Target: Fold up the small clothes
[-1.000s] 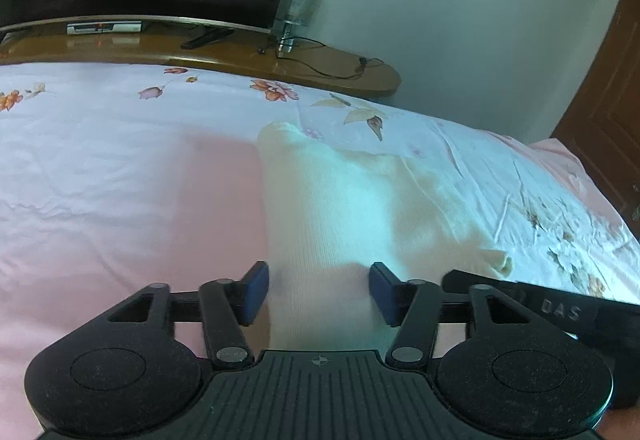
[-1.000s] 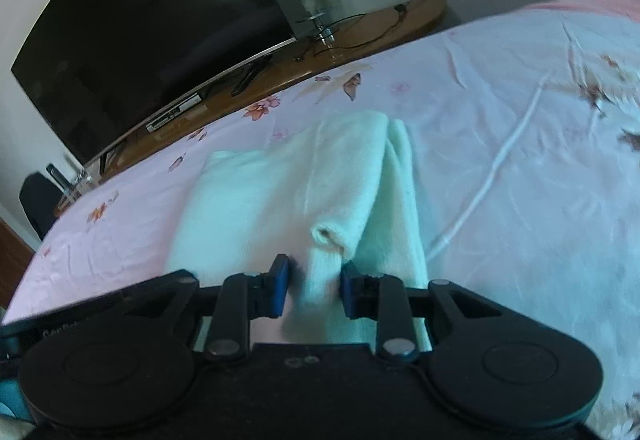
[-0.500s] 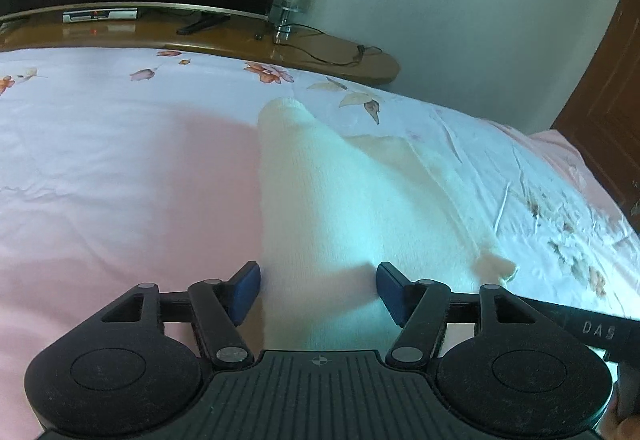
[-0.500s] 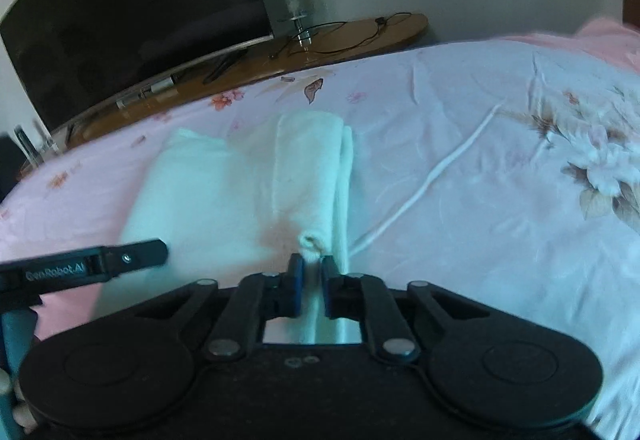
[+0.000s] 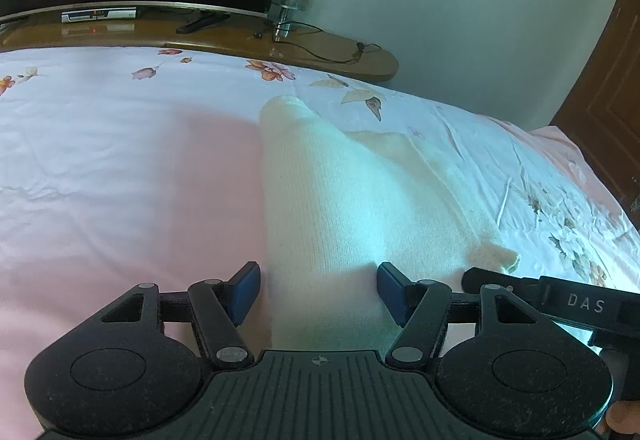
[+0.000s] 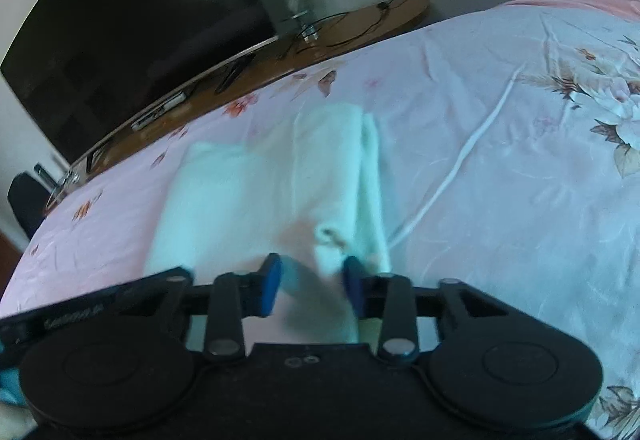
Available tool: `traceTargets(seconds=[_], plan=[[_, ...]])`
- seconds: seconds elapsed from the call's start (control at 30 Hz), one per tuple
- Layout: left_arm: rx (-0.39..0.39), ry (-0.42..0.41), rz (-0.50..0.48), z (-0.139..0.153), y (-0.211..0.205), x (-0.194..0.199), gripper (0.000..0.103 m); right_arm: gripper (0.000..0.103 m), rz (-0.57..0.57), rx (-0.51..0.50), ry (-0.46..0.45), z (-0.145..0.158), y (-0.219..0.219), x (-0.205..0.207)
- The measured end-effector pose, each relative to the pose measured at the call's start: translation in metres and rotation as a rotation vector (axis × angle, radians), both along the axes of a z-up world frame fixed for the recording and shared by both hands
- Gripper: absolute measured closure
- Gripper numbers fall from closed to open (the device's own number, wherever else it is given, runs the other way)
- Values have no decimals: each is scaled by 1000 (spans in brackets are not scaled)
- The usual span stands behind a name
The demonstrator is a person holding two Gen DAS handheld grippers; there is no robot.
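In the left wrist view, the left gripper point(image 5: 318, 290) sits at lower centre, jaws wide apart over the near end of the cream garment point(image 5: 340, 199), pads clear of it. The garment lies mid-frame on the floral bedsheet point(image 5: 120, 159), folded lengthwise into a narrow strip. Lower centre of the right wrist view, the right gripper point(image 6: 314, 286) has just been opening, cloth between its jaws, released. A crosswise fold likely remains.
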State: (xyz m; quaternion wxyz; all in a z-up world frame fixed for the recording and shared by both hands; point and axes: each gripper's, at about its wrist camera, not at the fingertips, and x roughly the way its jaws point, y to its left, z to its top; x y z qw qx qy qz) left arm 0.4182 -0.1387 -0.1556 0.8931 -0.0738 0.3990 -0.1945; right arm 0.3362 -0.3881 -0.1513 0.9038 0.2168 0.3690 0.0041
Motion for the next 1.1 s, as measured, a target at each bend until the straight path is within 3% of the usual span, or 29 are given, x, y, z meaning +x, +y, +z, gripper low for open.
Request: traceTargets(seconds=[0.1,0.27,0.4,0.53,0.6,0.7,0.87,1.03,1.07,1.1], plan=[[-5,5,3,0,1,1,39,85,55,1,-2,3,6,1],[-19,-5,-12,6,-2,-2,38,96,64,-187,-62,28,11,-12],[-10,14,-19,-2,-8,-3,38,99,49,-239,26,15,2,-13],[-5,34,-27,-9,-6,-8,33,98,23,-247,41,9,3,-15],[-4,21,-25,-4,-4,-9,33,83,10,-190,8,21,2,-23],[-18,31,-5,0,1,-5,33,74,46,-147,-5,31,7,-38],[5,24,-18,-3,3,-11,33,70,43,-147,83,11,11,-63],[10,32,-22,-6,0,-13,33,69,68,-83,99,5,19,-72],[14,31,-26,-7,0,-14,33,72,80,-97,100,5,22,-74],[18,30,-31,-7,-2,-15,33,83,92,-125,100,4,27,-75]])
